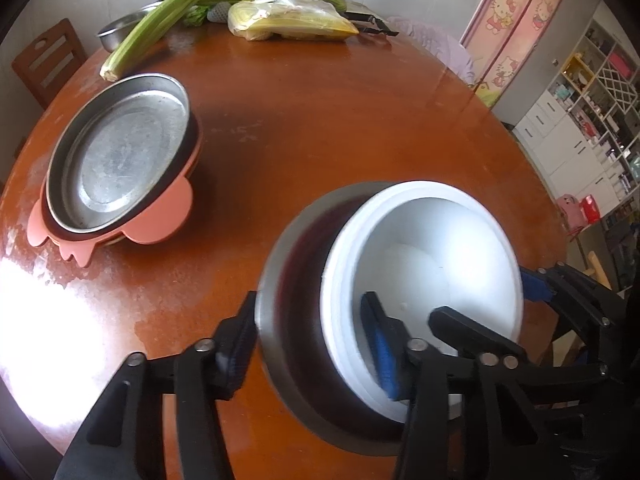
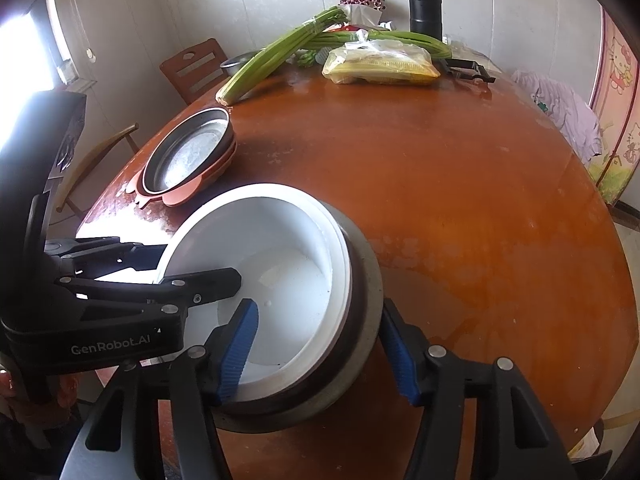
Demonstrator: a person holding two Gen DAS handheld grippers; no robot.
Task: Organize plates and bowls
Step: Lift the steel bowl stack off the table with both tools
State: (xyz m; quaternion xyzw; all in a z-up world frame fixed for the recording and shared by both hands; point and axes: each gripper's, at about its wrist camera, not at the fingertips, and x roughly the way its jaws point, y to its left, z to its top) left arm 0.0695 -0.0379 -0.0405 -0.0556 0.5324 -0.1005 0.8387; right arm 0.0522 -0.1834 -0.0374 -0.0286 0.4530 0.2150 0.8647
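Note:
A white bowl (image 1: pixel 424 256) sits nested inside a steel bowl (image 1: pixel 296 320) near the front of the brown round table (image 1: pixel 340 120). My left gripper (image 1: pixel 312 348) straddles the left rim of the bowls, one finger outside the steel wall and one inside the white bowl; the jaws stand wide apart. My right gripper (image 2: pixel 320 344) straddles the right rim of the same bowls (image 2: pixel 280 280) the same way, jaws apart. A steel plate (image 1: pixel 120 156) lies stacked on pink plates (image 1: pixel 160 216) at the left; the stack also shows in the right wrist view (image 2: pixel 188 156).
At the far edge lie celery stalks (image 2: pixel 280 52), a bag of yellow food (image 2: pixel 380 66), a small steel bowl (image 2: pixel 234 64), a black flask (image 2: pixel 425 4) and a black tool (image 2: pixel 468 68). Wooden chairs (image 2: pixel 192 68) stand beyond the table's left edge.

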